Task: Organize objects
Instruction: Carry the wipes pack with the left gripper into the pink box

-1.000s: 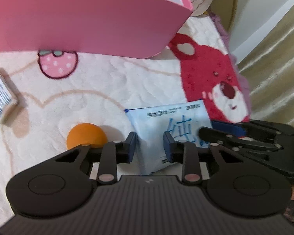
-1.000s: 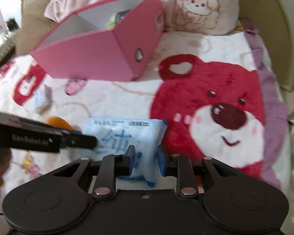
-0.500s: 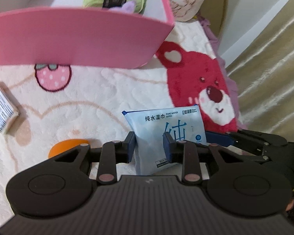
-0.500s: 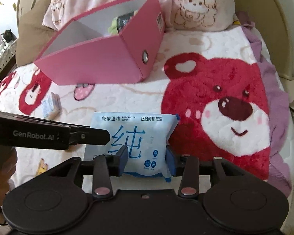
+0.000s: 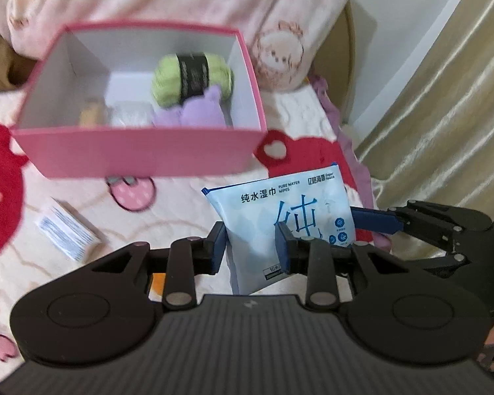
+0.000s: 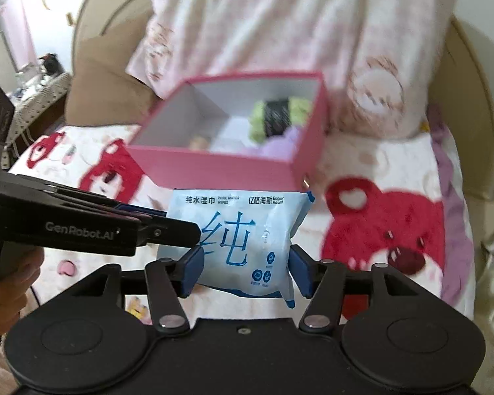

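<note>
Left wrist view — both grippers [image 5: 250,251] [image 6: 243,271] clamp wipes pack [image 5: 289,217].

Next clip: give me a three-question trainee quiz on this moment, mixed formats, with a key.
1. True or false: the pale blue plastic pack of wet wipes lies flat inside the pink rectangular cardboard box.
2. Multiple choice: which gripper has its jaws on the pack? A) only the left gripper B) only the right gripper C) both.
3. Fill in: beside the green ball of yarn with a black label, the box holds a soft ____ plush item.

Key
1. False: it is held up in front of the box, not in it.
2. C.
3. Purple.
</note>
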Demonstrator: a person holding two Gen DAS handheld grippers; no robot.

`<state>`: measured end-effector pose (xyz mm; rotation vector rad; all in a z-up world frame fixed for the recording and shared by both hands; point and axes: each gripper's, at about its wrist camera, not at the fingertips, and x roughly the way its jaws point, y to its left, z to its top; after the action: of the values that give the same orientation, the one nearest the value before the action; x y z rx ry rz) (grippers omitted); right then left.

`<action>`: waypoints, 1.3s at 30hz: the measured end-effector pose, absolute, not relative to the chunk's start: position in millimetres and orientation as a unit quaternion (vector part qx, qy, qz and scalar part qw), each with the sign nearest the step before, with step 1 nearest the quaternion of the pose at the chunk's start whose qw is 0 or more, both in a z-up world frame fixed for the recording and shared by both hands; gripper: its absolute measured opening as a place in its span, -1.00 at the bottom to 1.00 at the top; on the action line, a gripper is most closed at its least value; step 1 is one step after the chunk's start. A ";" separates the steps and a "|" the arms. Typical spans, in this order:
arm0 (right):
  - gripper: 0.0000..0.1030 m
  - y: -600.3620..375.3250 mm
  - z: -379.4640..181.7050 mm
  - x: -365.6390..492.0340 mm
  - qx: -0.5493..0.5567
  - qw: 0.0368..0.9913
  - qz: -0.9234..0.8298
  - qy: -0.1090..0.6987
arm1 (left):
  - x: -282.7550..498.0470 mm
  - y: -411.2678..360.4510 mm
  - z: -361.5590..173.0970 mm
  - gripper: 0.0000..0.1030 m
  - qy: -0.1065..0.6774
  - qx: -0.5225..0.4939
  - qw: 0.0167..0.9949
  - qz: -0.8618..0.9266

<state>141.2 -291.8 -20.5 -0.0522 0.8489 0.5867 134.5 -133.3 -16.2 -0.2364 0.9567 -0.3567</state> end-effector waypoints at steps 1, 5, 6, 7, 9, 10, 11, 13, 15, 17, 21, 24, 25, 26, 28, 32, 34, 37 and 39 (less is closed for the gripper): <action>0.29 -287.4 -14.3 141.6 -0.026 0.870 0.285 0.401 | 133.5 -128.8 -9.6 -0.42 0.454 -0.111 0.867 -0.170; 0.32 -266.5 9.7 142.9 -0.042 0.873 0.305 0.379 | 131.9 -111.3 16.9 -0.42 0.441 -0.093 0.878 -0.162; 0.32 -260.1 15.3 143.8 -0.048 0.873 0.310 0.374 | 132.1 -106.4 23.6 -0.42 0.436 -0.087 0.882 -0.158; 0.34 -252.3 21.6 145.1 -0.056 0.872 0.316 0.369 | 133.4 -101.8 29.5 -0.42 0.433 -0.084 0.884 -0.153; 0.36 -238.6 32.1 148.1 -0.070 0.871 0.325 0.361 | 136.6 -90.4 40.7 -0.42 0.426 -0.078 0.889 -0.145; 0.37 -231.3 37.6 149.6 -0.077 0.871 0.330 0.357 | 139.3 -84.2 45.8 -0.42 0.422 -0.078 0.892 -0.141; 0.37 -224.0 42.8 152.4 -0.083 0.869 0.335 0.354 | 141.6 -77.7 50.6 -0.42 0.417 -0.078 0.896 -0.135; 0.37 -211.1 52.6 158.3 -0.088 0.868 0.342 0.348 | 146.9 -65.5 59.0 -0.42 0.408 -0.084 0.901 -0.123; 0.37 -199.1 61.5 165.4 -0.096 0.868 0.348 0.341 | 154.1 -54.4 66.6 -0.42 0.396 -0.087 0.907 -0.115; 0.37 -188.5 68.6 173.2 -0.105 0.869 0.351 0.334 | 163.6 -45.9 72.0 -0.42 0.388 -0.086 0.911 -0.110; 0.37 -168.7 73.7 197.2 -0.111 0.868 0.342 0.343 | 190.2 -33.5 75.7 -0.42 0.380 -0.085 0.916 -0.099; 0.37 -151.7 65.9 215.4 -0.163 0.872 0.336 0.317 | 210.2 -22.8 70.2 -0.42 0.357 -0.093 0.925 -0.095; 0.32 -145.4 61.1 222.1 -0.180 0.869 0.335 0.315 | 217.4 -20.2 65.7 -0.42 0.350 -0.098 0.927 -0.089; 0.24 -140.1 55.4 229.4 -0.194 0.866 0.335 0.316 | 225.1 -18.8 60.1 -0.42 0.348 -0.097 0.929 -0.080; 0.20 -132.0 42.9 244.3 -0.206 0.862 0.332 0.324 | 241.4 -17.5 47.1 -0.42 0.345 -0.088 0.932 -0.068; -0.01 -122.5 16.3 277.3 -0.213 0.855 0.322 0.347 | 275.1 -11.5 22.1 -0.42 0.355 -0.086 0.929 -0.060; -0.05 -119.8 4.2 294.5 -0.201 0.854 0.316 0.360 | 293.7 -8.0 9.9 -0.42 0.363 -0.090 0.925 -0.061; -0.10 -115.8 -11.4 317.7 -0.182 0.852 0.315 0.377 | 317.3 -4.2 -8.7 -0.42 0.380 -0.091 0.919 -0.056; -0.14 -113.1 -23.2 332.6 -0.171 0.849 0.312 0.391 | 331.4 -1.6 -20.6 -0.42 0.393 -0.092 0.913 -0.054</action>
<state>332.6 -113.1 -23.2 -0.3595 0.8244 0.6580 331.4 -1.6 -20.6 -0.1891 0.8092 -0.1104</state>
